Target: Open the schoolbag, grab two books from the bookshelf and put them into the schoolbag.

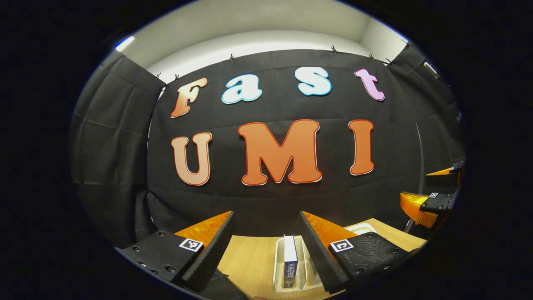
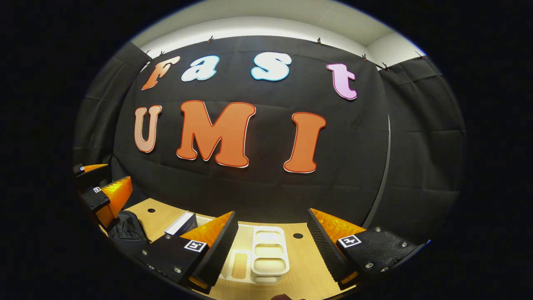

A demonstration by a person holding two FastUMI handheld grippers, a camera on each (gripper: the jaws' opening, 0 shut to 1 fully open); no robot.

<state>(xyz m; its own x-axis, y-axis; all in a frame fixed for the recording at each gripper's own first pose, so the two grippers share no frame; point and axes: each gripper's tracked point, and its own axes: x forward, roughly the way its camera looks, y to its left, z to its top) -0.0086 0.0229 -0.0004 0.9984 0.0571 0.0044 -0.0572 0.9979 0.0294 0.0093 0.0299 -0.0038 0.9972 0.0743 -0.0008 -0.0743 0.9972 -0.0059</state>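
**Both grippers hanging open above the table**

While the left gripper (image 1: 266, 246) is hovering over the wooden table (image 1: 250, 258), its two fingers are standing wide apart with nothing between them. Just beyond its tips, a book (image 1: 290, 260) is standing upright in a white bookshelf rack (image 1: 278, 266), its dark spine facing the camera. At the bottom edge of the left gripper view, a dark piece of the schoolbag (image 1: 222, 287) is showing beside the left finger. Far off at the right edge, the right gripper (image 1: 437, 191) is showing.

Seen from the right gripper view, the right gripper (image 2: 270, 246) is likewise gaping, holding nothing, with the white rack (image 2: 268, 254) lying below the gap. Left of it, the book (image 2: 183, 223) is leaning in the rack, the black schoolbag (image 2: 127, 227) is sitting on the table (image 2: 306, 266), and the left gripper (image 2: 100, 187) is hanging above the bag.
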